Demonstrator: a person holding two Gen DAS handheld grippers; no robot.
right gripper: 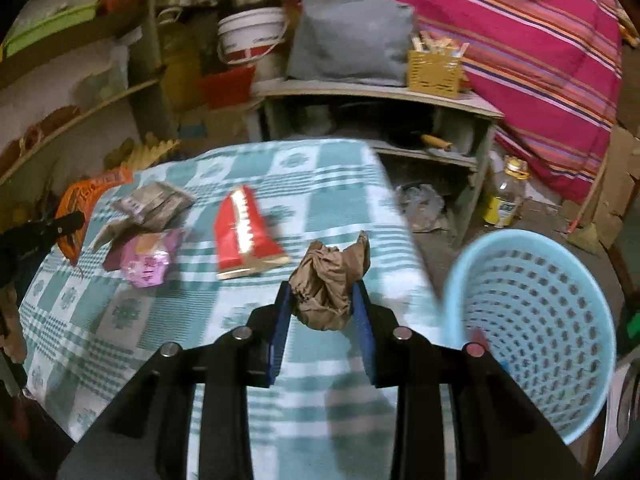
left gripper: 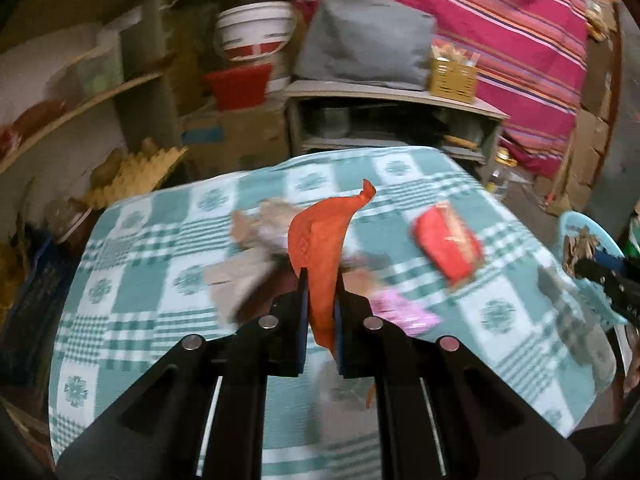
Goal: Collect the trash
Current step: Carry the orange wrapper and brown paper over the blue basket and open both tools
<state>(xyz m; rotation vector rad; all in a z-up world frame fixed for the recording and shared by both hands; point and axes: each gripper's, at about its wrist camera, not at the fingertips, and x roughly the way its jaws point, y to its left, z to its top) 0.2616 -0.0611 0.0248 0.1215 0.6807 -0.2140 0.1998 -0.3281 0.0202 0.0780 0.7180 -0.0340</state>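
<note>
Left tool (left gripper: pixel 320 284) pinches an orange wrapper (left gripper: pixel 320 248); right tool (right gripper: pixel 322 294) clamps crumpled brown paper (right gripper: pixel 328 280).

An orange wrapper (left gripper: pixel 320 256) is pinched between the blue pads of the left gripper (left gripper: pixel 320 276), its twisted tip sticking up above the fingers. Below, a table covered in a teal checked cloth (left gripper: pixel 160 280) can be seen, pretty blurred. A red packet (left gripper: pixel 448 242) is lying to the right, a pink wrapper (left gripper: pixel 404 312) just beside the gripper, and crumpled brownish paper (left gripper: pixel 256 232) to the left. A light blue basket (left gripper: pixel 576 232) is spotted at the right edge.
</note>
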